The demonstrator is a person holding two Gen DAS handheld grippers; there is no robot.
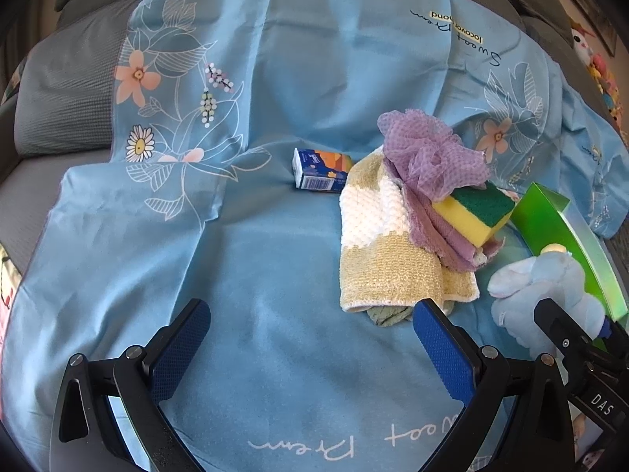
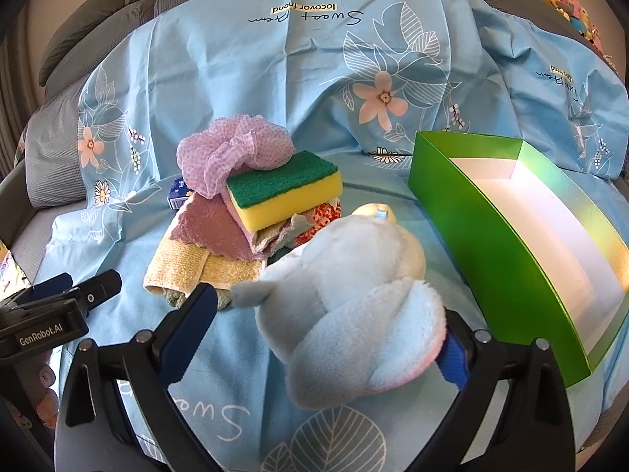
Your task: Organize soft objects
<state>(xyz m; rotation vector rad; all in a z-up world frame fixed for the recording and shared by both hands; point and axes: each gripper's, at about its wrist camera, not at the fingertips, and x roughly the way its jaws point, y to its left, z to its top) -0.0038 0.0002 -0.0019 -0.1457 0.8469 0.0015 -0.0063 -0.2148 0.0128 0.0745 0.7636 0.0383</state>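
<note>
A grey sofa draped in a pale blue floral printed sheet (image 1: 275, 236) fills both views, with grey cushions (image 1: 67, 110) showing along its far left edge and a row of bright plush toys (image 2: 566, 0) off the far right corner.

Your left gripper (image 1: 310, 334) hangs over the near middle of the sheet, its blue-padded jaws spread wide with nothing but bare cloth between them. Its right fingertip (image 1: 432, 314) sits just at the near end of the beige and white knitted towel (image 1: 377, 244), though I can't tell if it touches.

That towel carries the pile: a mauve folded cloth (image 1: 436, 228) on it, a yellow sponge with a green scouring top (image 1: 475, 208) on the cloth, and a lilac mesh bath pouf (image 1: 428, 149) leaning at the far end. A small blue and orange tissue packet (image 1: 318, 171) lies just beyond the towel's far left side.

Now your right gripper (image 2: 326, 330): the light blue fluffy plush toy (image 2: 354, 295) sits right between the jaws, bulging up and over them. The right finger is pressed into the fleece; the left finger (image 2: 188, 334) stands off from the toy with sheet visible in the gap. The jaws are wide, and I can't tell whether they truly pinch it.

The open green cardboard box with a white inside (image 2: 471, 212) rests near the sheet's right edge, just right of the toy and apart from it.
</note>
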